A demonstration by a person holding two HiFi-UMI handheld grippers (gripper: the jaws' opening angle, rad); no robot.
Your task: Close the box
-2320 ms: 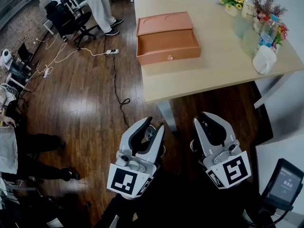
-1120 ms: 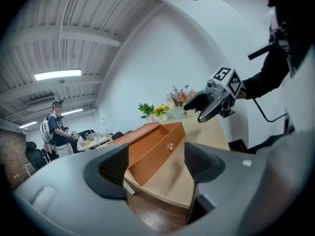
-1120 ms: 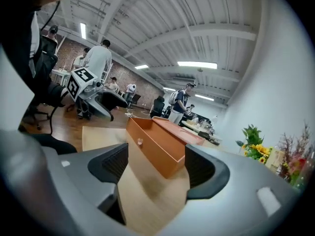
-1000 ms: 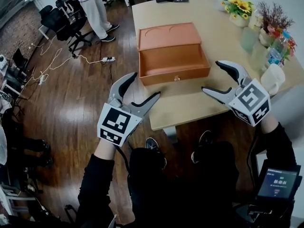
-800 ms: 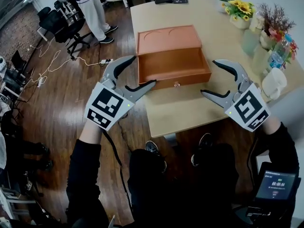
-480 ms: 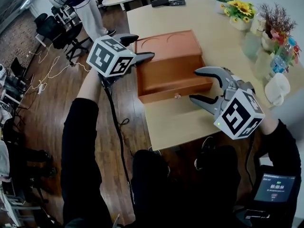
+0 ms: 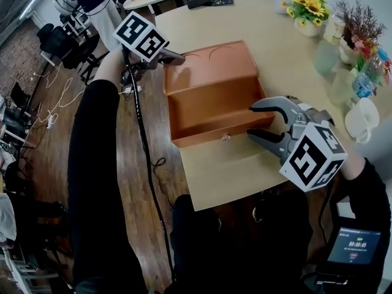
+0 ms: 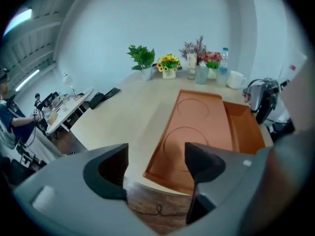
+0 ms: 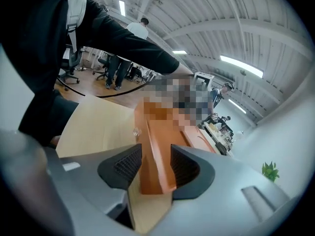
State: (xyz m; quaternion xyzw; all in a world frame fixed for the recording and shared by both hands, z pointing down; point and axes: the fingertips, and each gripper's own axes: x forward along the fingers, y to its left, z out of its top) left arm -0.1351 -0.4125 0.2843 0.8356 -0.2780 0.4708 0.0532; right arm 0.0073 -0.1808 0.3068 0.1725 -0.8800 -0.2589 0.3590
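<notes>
Our right gripper [image 9: 156,167] had its jaws drawn narrow around the near right corner of the box [image 7: 214,112], and they seemed to pinch its wall (contact was hard to judge). Our left gripper [image 8: 156,157] gaped wide and empty above the left edge of the lid [image 8: 197,132], which lay open on the far side. The box sat by the table's [image 7: 275,48] left edge.

No words or numbers can be read. The small screen [image 7: 351,245], off the bench beyond its near right corner, shows characters too small to make out. The marker cubes [image 7: 313,156] carry only black-and-white squares.
</notes>
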